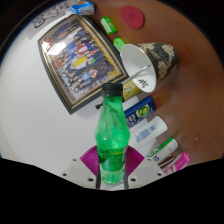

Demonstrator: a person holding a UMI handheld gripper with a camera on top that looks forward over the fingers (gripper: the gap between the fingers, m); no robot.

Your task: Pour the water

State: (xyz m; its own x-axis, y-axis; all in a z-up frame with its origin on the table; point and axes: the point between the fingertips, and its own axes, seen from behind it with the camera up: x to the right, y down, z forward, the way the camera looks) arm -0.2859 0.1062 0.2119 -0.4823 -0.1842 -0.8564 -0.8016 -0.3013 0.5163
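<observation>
Gripper (112, 172) clamped on green bottle (111, 135), upright, capped, between pink pads (91, 159). Cup (152, 60) with white funnel (139, 66) beyond fingers, ahead-right. Framed photo (82, 55) ahead-left.

A hand-held two-finger gripper (112, 168) shows two pale grey, angular fingers (78, 170) with small dark screw holes along their upper faces. Each finger carries a bright magenta pad (92, 158) with a ridged texture on its inner face.
</observation>
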